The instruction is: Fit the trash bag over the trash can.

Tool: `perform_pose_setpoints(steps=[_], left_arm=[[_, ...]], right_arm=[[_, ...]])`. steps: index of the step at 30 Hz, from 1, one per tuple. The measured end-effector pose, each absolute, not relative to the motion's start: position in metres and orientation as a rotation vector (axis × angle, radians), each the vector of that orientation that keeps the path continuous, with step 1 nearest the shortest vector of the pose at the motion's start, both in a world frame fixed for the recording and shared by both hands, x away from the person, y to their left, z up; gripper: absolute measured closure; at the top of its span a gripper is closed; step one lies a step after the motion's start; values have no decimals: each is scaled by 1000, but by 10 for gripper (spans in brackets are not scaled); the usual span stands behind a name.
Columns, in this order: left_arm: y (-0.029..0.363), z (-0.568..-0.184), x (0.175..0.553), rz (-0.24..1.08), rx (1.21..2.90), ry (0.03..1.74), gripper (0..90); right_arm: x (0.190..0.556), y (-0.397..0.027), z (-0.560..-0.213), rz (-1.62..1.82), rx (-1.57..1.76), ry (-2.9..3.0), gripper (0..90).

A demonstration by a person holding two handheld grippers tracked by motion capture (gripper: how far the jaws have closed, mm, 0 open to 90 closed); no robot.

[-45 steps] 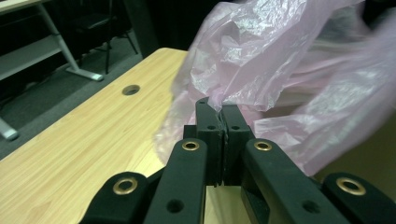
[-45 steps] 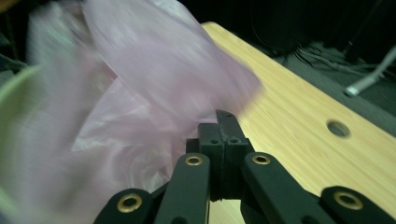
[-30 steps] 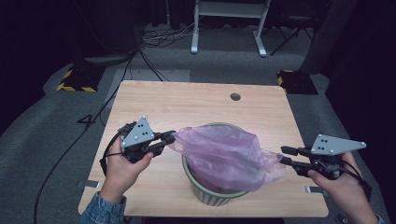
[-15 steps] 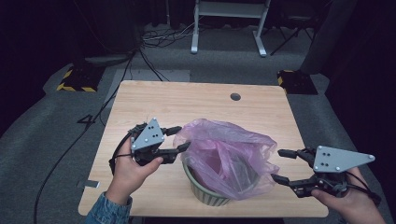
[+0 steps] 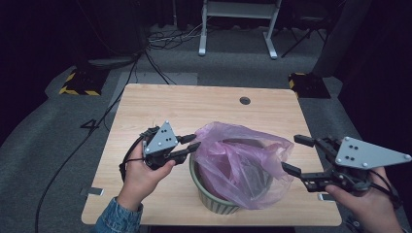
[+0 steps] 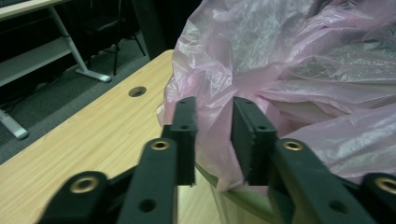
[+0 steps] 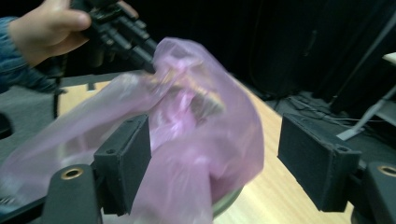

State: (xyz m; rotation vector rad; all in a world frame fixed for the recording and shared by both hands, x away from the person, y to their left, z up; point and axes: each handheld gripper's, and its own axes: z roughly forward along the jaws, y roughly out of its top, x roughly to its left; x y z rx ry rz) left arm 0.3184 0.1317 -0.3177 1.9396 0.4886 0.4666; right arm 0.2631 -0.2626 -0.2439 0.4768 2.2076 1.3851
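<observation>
on the light wooden table (image 5: 145,111) the crinkled translucent pink plastic bag (image 5: 238,160) lined the round green ribbed pot (image 5: 214,199), my left gripper (image 5: 192,146) nearly closed about its rim, my right gripper (image 5: 297,155) wide apart alongside.

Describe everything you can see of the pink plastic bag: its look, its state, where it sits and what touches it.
The pink plastic bag is thin, see-through and crinkled. It sits in a round green pot on the wooden table, puffed up, its mouth spilling over the rim. The left gripper has a fold of its edge between slightly parted jaws. The right gripper is wide open at the other side, one jaw close against the film.
</observation>
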Motion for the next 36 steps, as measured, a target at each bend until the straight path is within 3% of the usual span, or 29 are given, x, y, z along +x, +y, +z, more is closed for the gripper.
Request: perform_pose_setpoints(steps=[1, 3, 6, 9, 13, 15, 16, 19, 22, 36], left_arm=[[131, -317, 318, 465, 1943, 485, 779], [131, -317, 318, 462, 1945, 484, 832], [134, -316, 320, 472, 1932, 490, 848], [138, -316, 321, 493, 1906, 498, 761], [139, -318, 324, 504, 1875, 551, 475], [138, -321, 327, 494, 1894, 559, 413], [137, -323, 328, 480, 1910, 546, 468], [136, -325, 328, 464, 1931, 486, 750], [142, -324, 332, 473, 1918, 521, 881], [154, -347, 368, 525, 1944, 673, 898]], right_arm=[[266, -258, -243, 1364, 483, 2197, 291], [275, -250, -242, 1331, 513, 2189, 510], [294, -243, -243, 1327, 561, 2226, 752], [312, -239, -249, 1324, 595, 2268, 855], [326, -231, -256, 1298, 599, 2282, 888], [330, -228, -259, 1300, 590, 2287, 892], [333, -226, -261, 1304, 582, 2287, 895], [339, -223, -266, 1283, 577, 2295, 900], [347, -226, -272, 1266, 594, 2303, 900], [390, -257, -320, 1217, 766, 2321, 900]])
